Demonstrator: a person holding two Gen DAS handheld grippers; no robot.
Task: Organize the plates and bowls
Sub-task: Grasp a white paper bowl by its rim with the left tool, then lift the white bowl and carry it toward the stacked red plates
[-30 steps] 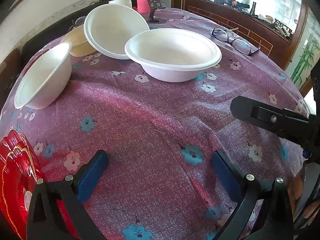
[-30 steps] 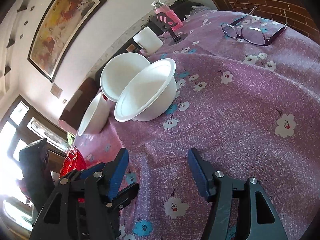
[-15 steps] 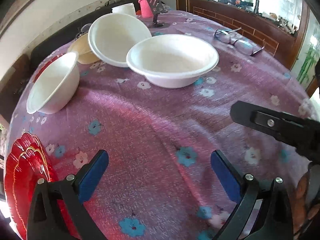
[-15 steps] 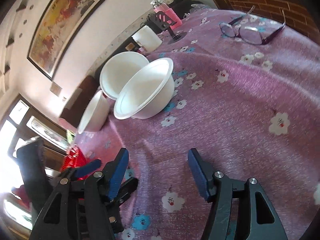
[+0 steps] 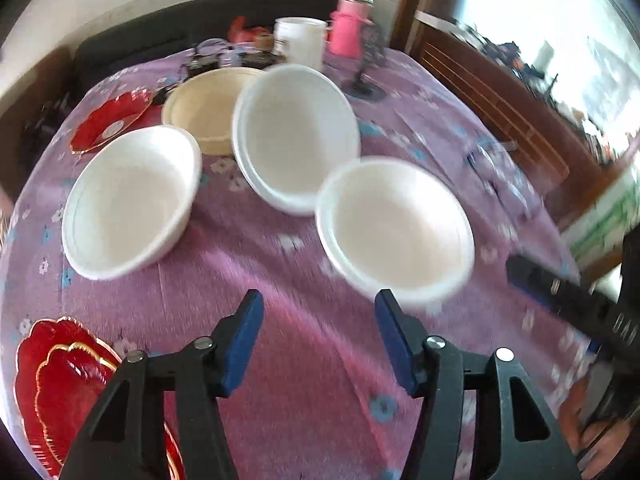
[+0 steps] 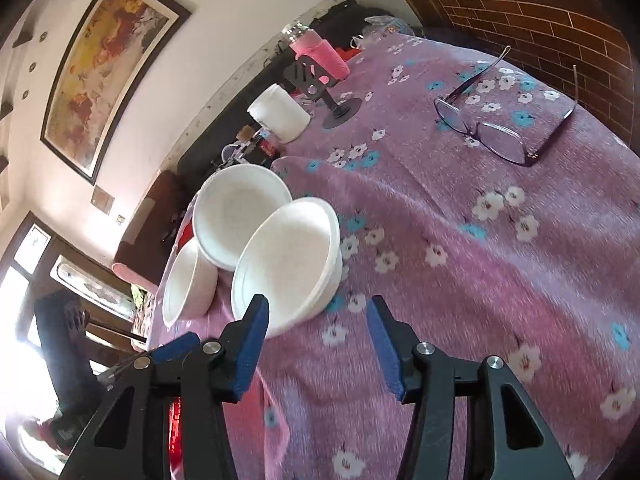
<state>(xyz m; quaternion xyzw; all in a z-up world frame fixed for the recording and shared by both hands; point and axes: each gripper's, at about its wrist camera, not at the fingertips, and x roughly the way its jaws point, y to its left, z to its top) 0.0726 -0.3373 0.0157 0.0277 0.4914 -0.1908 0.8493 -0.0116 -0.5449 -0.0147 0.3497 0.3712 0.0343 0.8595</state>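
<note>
Both hand-held grippers hang over the round table draped in a purple flowered cloth [image 5: 304,360], jaws spread wide and holding nothing. In the left wrist view the left gripper [image 5: 316,336] fills the bottom centre of the frame, and the right gripper [image 6: 318,338] sits the same way in its own view.

The deciding relation is with the nearest white foam bowl [image 5: 394,232]. It lies right of centre in the left view, its near rim just above that gripper's right-hand blue pad [image 5: 394,344] and apparently close to it. Seen from the right wrist, the same bowl [image 6: 286,270] sits centre-left, its rim just above the left-hand pad [image 6: 250,346]. I judge the two grippers about equally near, the right one perhaps squarer to the rim. A bowl has no long axis; only the rim edge matters for a pinch.

Behind it, upper centre of the left view, a second white foam bowl [image 5: 296,136] leans tilted, touching or overlapping the first; a third white foam bowl [image 5: 128,204] stands apart at middle left. A cream shallow plate [image 5: 200,112] lies farther back, a red scalloped glass plate [image 5: 108,120] at upper left, and another red scalloped plate [image 5: 56,384] at lower left.

Smaller still, dark-rimmed spectacles [image 6: 504,120] lie at the upper right of the right view.
</note>
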